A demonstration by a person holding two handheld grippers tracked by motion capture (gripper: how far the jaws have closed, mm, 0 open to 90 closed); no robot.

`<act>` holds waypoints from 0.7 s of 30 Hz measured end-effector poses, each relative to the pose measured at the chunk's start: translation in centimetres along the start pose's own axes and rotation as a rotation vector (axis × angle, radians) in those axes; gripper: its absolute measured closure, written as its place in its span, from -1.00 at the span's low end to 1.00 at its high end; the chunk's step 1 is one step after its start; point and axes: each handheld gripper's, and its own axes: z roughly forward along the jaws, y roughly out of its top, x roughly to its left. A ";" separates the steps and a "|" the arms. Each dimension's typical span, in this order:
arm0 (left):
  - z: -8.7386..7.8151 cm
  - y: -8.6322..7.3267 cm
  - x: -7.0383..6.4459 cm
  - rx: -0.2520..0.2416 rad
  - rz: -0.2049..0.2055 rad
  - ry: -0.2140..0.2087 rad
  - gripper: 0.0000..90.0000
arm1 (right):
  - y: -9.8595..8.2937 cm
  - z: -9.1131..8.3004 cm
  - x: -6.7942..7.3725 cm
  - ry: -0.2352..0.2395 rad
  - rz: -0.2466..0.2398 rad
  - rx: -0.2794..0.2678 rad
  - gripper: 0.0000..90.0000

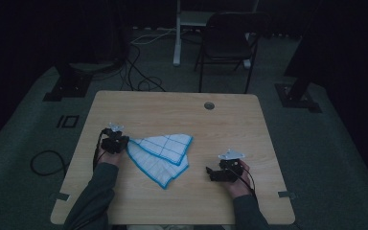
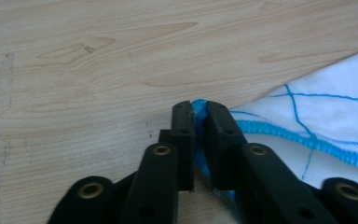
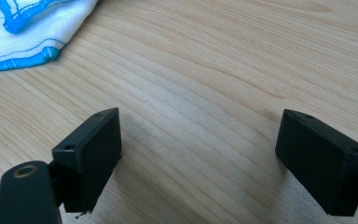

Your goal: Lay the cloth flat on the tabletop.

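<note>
A white cloth [image 1: 162, 155] with a blue grid and blue stitched hem lies partly folded on the pale wooden worktop [image 1: 230, 120], its long axis running from a pinched corner at the left hand-held gripper [image 1: 124, 141] out and away across the worktop toward the person's right. In the left gripper view, the jaws of that hand-held gripper [image 2: 196, 112] stand nearly together with the blue hem caught between them, so it holds the cloth's corner [image 2: 198, 105] low against the wood; the rest of the fabric [image 2: 326, 112] spreads off to one side of the jaws. The right hand-held gripper [image 1: 212, 172] rests well apart from the cloth, jaws set wide with nothing between them, as the right gripper view [image 3: 198, 154] makes plain, with bare wood grain in the gap. From it, the nearest hem [image 3: 23, 58] lies ahead and toward the person's left, its loose lower corner the closest part. Judged from this layout, the next move turns on that gap: the free right hand would have to travel leftward to reach an edge while the left keeps its corner. Both forearms come in low over the near edge, hands level with the worktop.
</note>
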 end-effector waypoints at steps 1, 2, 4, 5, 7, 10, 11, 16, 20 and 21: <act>0.0 0.0 0.0 0.000 0.000 0.000 0.69 | 0.0 0.0 0.0 0.000 0.000 0.000 -0.68; -0.6 0.1 -0.3 -0.022 0.002 -0.014 0.60 | 0.0 0.0 0.0 0.000 0.000 0.000 -0.68; -1.2 0.2 -0.8 -0.040 0.016 -0.019 0.52 | 0.0 0.0 0.0 0.000 -0.001 0.000 -0.68; -1.6 0.3 -1.2 -0.049 0.025 -0.025 0.49 | 0.0 0.0 0.0 0.000 -0.001 0.000 -0.68; -2.1 0.2 -2.1 -0.071 0.037 -0.049 0.46 | 0.0 0.0 0.0 0.000 0.000 0.000 -0.68; -2.5 0.2 -3.8 -0.083 0.085 -0.074 0.43 | 0.0 0.0 0.0 0.000 0.000 0.000 -0.68; -2.6 0.3 -4.4 -0.086 0.098 -0.087 0.42 | 0.0 0.0 0.0 0.000 -0.001 0.000 -0.68; -2.5 0.4 -7.1 -0.085 0.154 -0.141 0.40 | 0.0 0.0 0.0 0.000 -0.001 0.000 -0.68; -2.3 0.3 -9.4 -0.086 0.203 -0.193 0.38 | 0.0 0.0 0.0 0.000 -0.001 0.000 -0.68; -2.3 0.3 -9.9 -0.094 0.219 -0.208 0.38 | 0.0 0.0 0.0 0.000 0.000 0.000 -0.68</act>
